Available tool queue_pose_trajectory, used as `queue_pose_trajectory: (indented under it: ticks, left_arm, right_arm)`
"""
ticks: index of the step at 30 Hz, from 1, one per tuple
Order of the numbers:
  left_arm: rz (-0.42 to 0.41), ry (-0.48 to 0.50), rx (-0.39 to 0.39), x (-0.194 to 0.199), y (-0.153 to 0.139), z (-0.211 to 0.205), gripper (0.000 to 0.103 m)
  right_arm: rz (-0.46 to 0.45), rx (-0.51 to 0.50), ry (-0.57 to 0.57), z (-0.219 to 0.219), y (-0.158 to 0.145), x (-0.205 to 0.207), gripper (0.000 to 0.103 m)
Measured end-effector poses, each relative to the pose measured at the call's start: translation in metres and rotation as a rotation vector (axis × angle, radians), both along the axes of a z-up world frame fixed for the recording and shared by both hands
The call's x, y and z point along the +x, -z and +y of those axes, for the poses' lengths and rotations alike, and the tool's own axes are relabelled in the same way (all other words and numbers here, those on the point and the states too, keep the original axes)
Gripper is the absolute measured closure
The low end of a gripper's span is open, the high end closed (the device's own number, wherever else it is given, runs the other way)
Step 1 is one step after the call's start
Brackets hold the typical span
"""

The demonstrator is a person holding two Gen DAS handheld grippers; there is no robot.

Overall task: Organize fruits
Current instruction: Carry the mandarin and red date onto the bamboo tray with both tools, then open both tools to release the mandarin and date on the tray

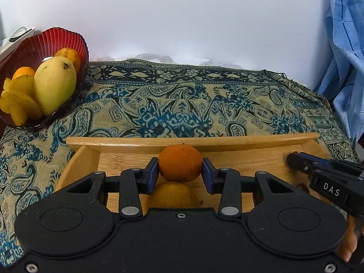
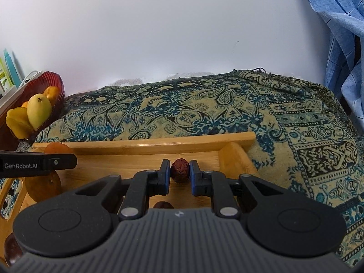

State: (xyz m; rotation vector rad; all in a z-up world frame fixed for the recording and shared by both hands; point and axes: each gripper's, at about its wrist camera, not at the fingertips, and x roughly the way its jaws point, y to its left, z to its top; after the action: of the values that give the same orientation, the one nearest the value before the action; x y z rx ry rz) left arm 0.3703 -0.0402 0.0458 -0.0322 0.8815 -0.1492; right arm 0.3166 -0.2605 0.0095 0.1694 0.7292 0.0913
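hiding a yellow fruit (image 1: 174, 194), left gripper (image 1: 180, 170) pinches one round orange (image 1: 180, 166). right gripper (image 2: 180, 174) clamps one wrinkled dark-red date (image 2: 180, 170); another date (image 2: 162, 205) is half hidden.

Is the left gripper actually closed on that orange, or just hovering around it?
Closed on it. In the left wrist view both blue pads of the left gripper press against the sides of the orange, held above the wooden tray.
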Motion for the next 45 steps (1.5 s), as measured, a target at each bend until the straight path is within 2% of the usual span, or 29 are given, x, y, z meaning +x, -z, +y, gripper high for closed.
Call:
queue_pose_trajectory:
  ticks: [8, 15, 18, 22, 26, 27, 29, 31, 35, 40, 45]
  left_arm:
    - [0.016, -0.021, 0.021, 0.003, 0.007, 0.006, 0.065]
    - [0.012, -0.017, 0.008, 0.002, 0.008, 0.008, 0.065]
    - [0.009, -0.007, 0.018, 0.002, 0.008, 0.006, 0.065]
    - [0.000, 0.002, 0.009, -0.001, 0.006, 0.005, 0.061]
    - [-0.005, 0.003, 0.000, -0.005, 0.003, 0.005, 0.056]
    - [-0.007, 0.003, 0.000, -0.006, 0.003, 0.005, 0.054]
    - [-0.010, 0.007, -0.006, -0.010, 0.001, 0.006, 0.049]
    - [-0.020, 0.017, -0.020, -0.016, -0.003, 0.007, 0.038]
    - [-0.055, 0.037, -0.015, -0.030, -0.012, 0.007, 0.024]
    - [-0.099, 0.052, 0.014, -0.054, -0.025, 0.007, 0.019]
    - [-0.143, 0.082, 0.018, -0.083, -0.036, 0.008, 0.016]
  right_arm:
    - [0.001, -0.002, -0.001, 0.002, 0.000, 0.001, 0.083]
    - [0.001, -0.002, 0.001, 0.001, 0.001, 0.001, 0.082]
    - [0.000, 0.001, 0.006, 0.000, 0.001, 0.000, 0.080]
    - [0.000, 0.004, 0.014, -0.001, 0.000, -0.001, 0.070]
    - [-0.005, 0.009, 0.023, -0.002, -0.001, -0.003, 0.069]
    - [-0.012, 0.011, 0.024, -0.002, -0.002, -0.004, 0.060]
    - [-0.036, 0.022, 0.029, -0.004, -0.005, -0.008, 0.050]
    - [-0.060, 0.034, 0.034, -0.006, -0.009, -0.012, 0.036]
    - [-0.096, 0.003, 0.028, -0.004, -0.016, -0.021, 0.028]
    - [-0.157, 0.025, 0.046, -0.004, -0.027, -0.041, 0.016]
    - [-0.216, 0.004, 0.034, 0.004, -0.041, -0.069, 0.013]
